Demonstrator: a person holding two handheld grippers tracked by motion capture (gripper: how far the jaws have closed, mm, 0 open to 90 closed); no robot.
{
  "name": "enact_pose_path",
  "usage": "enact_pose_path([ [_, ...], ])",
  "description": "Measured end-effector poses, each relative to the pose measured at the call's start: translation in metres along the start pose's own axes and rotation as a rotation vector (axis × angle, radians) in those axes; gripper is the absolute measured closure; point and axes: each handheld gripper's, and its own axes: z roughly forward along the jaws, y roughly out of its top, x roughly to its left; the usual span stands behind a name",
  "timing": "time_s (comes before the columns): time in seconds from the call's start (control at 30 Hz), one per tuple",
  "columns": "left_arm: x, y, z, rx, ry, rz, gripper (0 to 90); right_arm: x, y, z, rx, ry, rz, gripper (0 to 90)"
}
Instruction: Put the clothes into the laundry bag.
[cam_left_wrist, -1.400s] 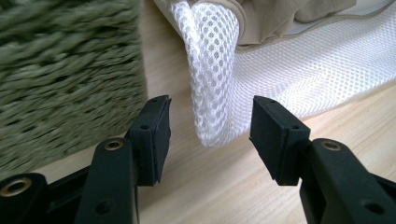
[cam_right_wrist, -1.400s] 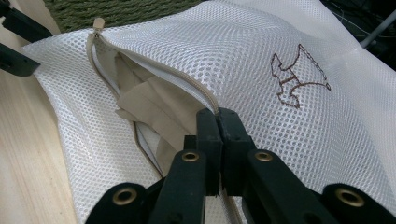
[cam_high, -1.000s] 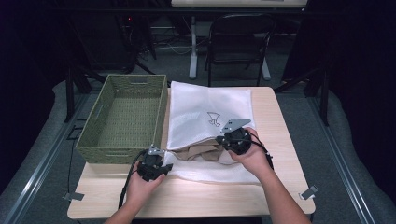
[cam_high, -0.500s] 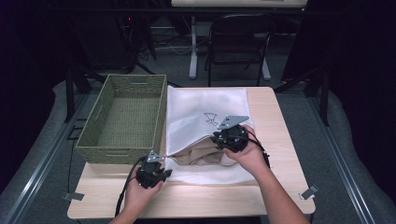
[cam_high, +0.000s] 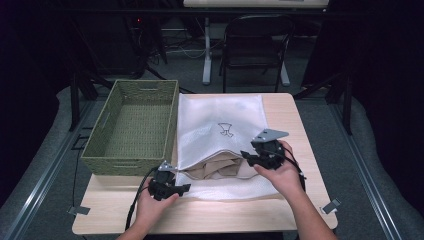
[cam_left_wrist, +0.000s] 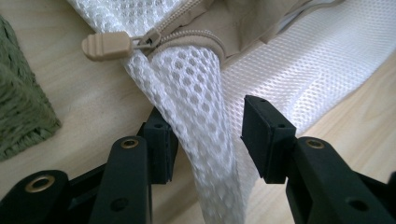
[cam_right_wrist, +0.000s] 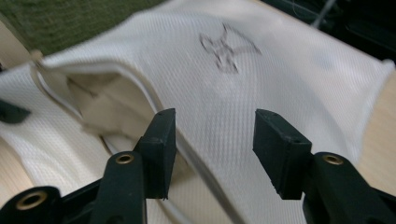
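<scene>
Both jaws have just been opening at the mesh laundry bag (cam_high: 220, 125), nothing pinched.
We let left gripper (cam_left_wrist: 205, 135) re-pinch the mouth corner between its spread jaws; right gripper (cam_right_wrist: 212, 140), spread too, lifts the upper lip.

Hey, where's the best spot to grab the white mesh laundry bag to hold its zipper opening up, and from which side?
Probably the raised fold of the white mesh laundry bag just below the beige zipper pull, at the opening's corner beside the green basket. Come from the table's near edge: that fold stands up between the left hand-held gripper's open jaws, thin enough to pinch.
</scene>
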Motion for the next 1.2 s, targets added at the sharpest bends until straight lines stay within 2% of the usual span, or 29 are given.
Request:
enact_pose_path([
  [0.13,0.002,0.003,0.002,-0.01,0.019,0.008,54.1,-0.01,-0.034,-0.01,0.06,-0.053,0.056,44.7],
  [0.27,0.002,0.004,0.003,-0.009,0.041,0.0,50.7,-0.018,-0.065,-0.014,0.11,-0.08,0.126,43.0],
  [0.37,0.004,0.005,0.002,-0.024,0.039,-0.009,53.5,-0.024,-0.081,-0.015,0.131,-0.09,0.18,40.7],
  [0.5,0.007,0.004,-0.001,-0.037,0.048,-0.019,55.3,-0.03,-0.096,-0.014,0.121,-0.086,0.237,37.8],
  [0.63,0.007,0.004,0.0,-0.044,0.049,-0.018,56.6,-0.032,-0.105,-0.008,0.152,-0.095,0.257,35.3],
  [0.8,0.007,0.004,0.0,-0.044,0.052,-0.011,57.3,-0.034,-0.11,-0.003,0.16,-0.1,0.268,34.5],
  [0.97,0.006,0.004,0.001,-0.037,0.06,-0.01,57.3,-0.039,-0.115,-0.003,0.16,-0.112,0.301,34.4],
  [1.2,0.006,0.004,0.002,-0.04,0.062,-0.008,57.3,-0.045,-0.12,-0.004,0.153,-0.083,0.343,34.4],
])
